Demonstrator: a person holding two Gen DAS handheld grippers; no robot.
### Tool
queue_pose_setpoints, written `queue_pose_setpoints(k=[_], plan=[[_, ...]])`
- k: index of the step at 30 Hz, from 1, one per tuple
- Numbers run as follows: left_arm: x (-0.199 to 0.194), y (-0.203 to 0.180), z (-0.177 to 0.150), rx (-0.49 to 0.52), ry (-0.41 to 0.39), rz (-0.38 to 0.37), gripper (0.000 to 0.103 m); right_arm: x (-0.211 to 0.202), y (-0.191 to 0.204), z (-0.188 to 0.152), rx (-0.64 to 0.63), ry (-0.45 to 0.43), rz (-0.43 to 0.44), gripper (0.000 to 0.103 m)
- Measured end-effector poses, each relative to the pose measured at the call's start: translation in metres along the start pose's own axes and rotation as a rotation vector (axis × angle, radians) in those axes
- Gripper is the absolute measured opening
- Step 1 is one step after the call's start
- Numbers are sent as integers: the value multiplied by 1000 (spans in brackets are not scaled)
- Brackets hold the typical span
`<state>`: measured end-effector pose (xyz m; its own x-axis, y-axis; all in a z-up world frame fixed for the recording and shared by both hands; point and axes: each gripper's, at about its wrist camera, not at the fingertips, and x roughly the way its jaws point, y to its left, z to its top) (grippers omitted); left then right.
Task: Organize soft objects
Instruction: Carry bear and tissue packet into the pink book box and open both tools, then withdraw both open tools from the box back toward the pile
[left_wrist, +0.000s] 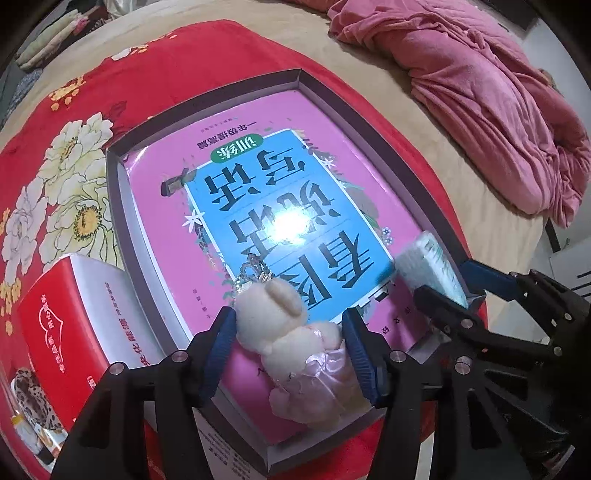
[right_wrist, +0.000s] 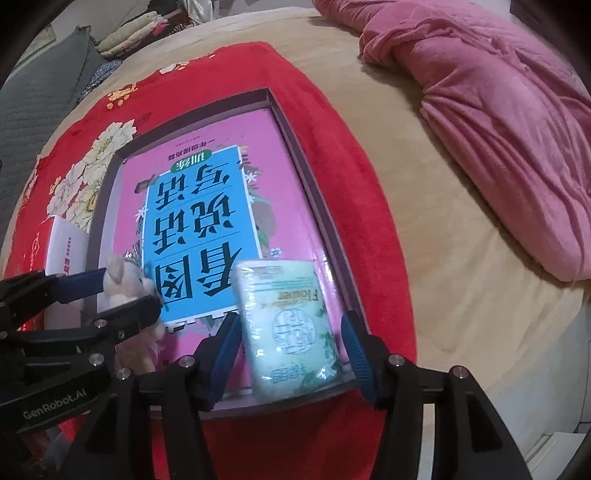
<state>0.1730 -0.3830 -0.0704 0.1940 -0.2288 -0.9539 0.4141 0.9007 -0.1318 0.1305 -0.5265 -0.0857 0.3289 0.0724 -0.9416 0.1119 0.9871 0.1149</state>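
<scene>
1. Through the left wrist camera, we see our left tongs (left_wrist: 290, 350) pointing steeply down into the shallow box (left_wrist: 110, 192), which sits on a red floral cloth (left_wrist: 74, 110) spread over the bed (left_wrist: 424, 155).
2. The small plush toy (left_wrist: 291, 336) lies between the blue pads at the near end of the box, on the pink book (left_wrist: 258, 206) that lines it. The left pad sits just against the toy's side and the other looks slightly clear, so we judge the tongs spread enough to let it rest there rather than pinch it.
3. The right tongs (left_wrist: 469, 284) show at the right edge beside the pale green tissue pack (left_wrist: 428, 266).
4. Through the right wrist camera, our right tongs (right_wrist: 290, 350) straddle the tissue pack (right_wrist: 288, 328), which rests in the box's near right corner. Gaps show on both sides of the pack, so these tongs stand spread and hold nothing.
5. We read the layout as deliberate: toy at the near left (right_wrist: 125, 280), pack at the near right, so the soft things sit side by side inside the box.
6. A red carton (left_wrist: 55, 325) stands just outside the box, and a pink blanket (right_wrist: 498, 129) lies bunched well apart on the bed.
</scene>
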Motion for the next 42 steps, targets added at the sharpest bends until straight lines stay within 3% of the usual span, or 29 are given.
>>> queue_pose_setpoints(k=[15,31,42], plan=[[-17,4,-6,-26,-17,-29,69,-25,-10,-2,49,-43,-9,56],[-103,27,-22,-70,-197,-65,75,-52,0,-3,56,-90,-3,57],[-134,60,-55,-124,-252,-62,77,-98,36,-7,-9,-175,-31,60]])
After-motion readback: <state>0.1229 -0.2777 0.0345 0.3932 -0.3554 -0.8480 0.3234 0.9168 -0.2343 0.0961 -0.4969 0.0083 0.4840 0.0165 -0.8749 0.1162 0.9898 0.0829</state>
